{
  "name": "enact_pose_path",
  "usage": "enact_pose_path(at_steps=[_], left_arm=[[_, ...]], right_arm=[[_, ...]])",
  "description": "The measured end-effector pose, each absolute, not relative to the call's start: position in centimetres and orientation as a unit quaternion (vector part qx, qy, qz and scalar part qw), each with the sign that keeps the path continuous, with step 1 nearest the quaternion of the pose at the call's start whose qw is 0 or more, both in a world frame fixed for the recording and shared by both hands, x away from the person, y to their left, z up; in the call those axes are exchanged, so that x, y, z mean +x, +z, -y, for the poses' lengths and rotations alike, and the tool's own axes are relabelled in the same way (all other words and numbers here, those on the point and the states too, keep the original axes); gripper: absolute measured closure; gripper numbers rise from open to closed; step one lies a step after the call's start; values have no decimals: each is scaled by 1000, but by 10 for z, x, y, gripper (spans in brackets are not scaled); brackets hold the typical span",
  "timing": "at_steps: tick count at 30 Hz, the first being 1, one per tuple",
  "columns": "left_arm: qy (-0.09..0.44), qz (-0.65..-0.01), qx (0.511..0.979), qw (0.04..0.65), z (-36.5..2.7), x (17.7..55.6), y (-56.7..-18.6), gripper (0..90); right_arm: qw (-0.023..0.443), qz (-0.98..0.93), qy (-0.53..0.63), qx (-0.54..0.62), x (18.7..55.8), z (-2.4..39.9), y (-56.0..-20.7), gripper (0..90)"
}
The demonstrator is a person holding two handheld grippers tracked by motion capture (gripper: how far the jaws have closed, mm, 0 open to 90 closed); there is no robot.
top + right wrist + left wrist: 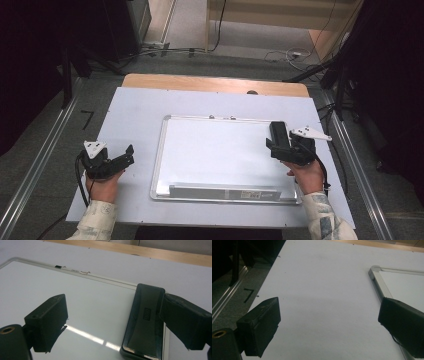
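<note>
Both tongs are held open over the bench [135,105], which is covered by a pale sheet. Left tongs [131,154] are seen near the bench's left edge, just left of the whiteboard [215,150], with nothing between the spread jaws; in the left gripper view [329,322] only the bare sheet lies between them, and the whiteboard's far left corner [375,268] is seen beside the right jaw. Right tongs [271,145] are held at the whiteboard's right edge, jaws apart. A black eraser [279,132] lies flat on the whiteboard along that right edge, toward the far right corner. In the right gripper view the eraser [146,320] is seen just inside the right jaw, which appears to touch its side, while the left jaw is well apart from it over the white surface [75,290]. A grey tray strip [225,191] runs along the whiteboard's near edge.
</note>
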State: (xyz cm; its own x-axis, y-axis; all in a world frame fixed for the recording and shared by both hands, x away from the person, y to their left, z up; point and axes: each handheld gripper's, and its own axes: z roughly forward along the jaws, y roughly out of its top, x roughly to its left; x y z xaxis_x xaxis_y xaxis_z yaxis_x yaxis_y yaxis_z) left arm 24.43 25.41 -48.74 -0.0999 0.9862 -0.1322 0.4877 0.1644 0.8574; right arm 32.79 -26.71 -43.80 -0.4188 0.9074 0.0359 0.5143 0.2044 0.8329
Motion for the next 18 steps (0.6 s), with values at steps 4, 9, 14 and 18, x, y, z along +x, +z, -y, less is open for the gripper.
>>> enact_pose_path(at_steps=[4,9,14,18], left_arm=[[331,-663,556,377,-254,244,-487,45],[331,-664,555,377,-254,245,-487,44],[331,-664,555,377,-253,245,-488,45],[331,-663,556,376,-253,245,-487,45]], right_arm=[[243,-739,406,480,325,270,-438,69],[243,-738,406,481,321,274,-438,68],[243,-738,404,483,317,278,-438,69],[243,-736,402,486,315,283,-440,69]])
